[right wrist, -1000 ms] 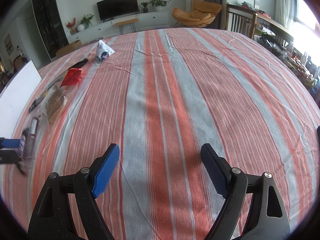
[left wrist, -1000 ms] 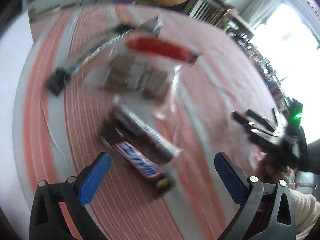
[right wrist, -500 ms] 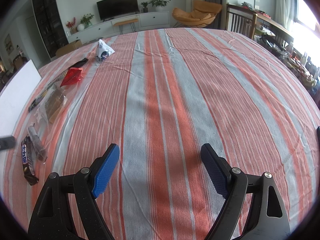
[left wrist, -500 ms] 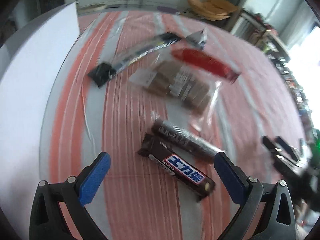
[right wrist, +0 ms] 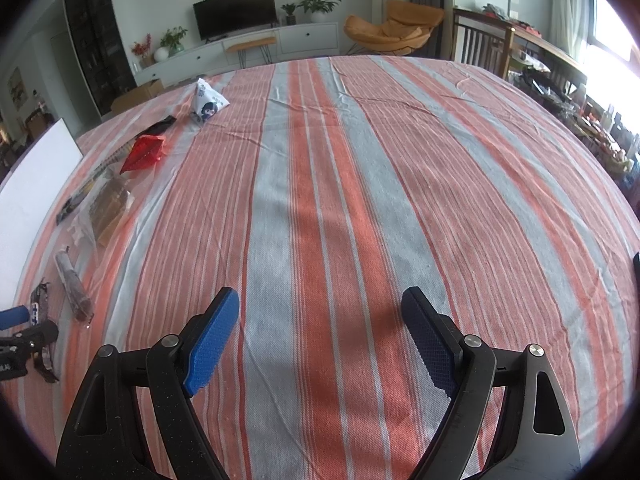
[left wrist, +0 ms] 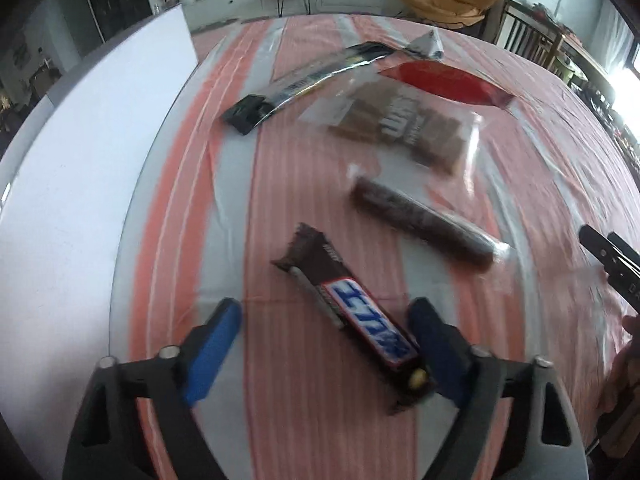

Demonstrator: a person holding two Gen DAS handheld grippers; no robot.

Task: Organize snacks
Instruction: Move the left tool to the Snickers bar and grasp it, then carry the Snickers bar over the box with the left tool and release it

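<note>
A brown chocolate bar with a blue and white label lies slanted on the striped tablecloth. My left gripper hangs just over it with its jaws closing. The bar lies between the fingers: its near end is by the right pad, and the left pad stands well apart from it. Beyond lie a dark roll in clear wrap, a clear biscuit pack, a red packet, a long black and silver pack and a white triangular packet. My right gripper is open over bare cloth.
A white board runs along the table's left edge. In the right wrist view the snacks form a line at the far left, from the triangular packet down to the chocolate bar. A person's hand shows at the right.
My left gripper has tipped down and come closer to the chocolate bar, which now sits between its fingers, and the jaws have narrowed. The right gripper has not moved.
</note>
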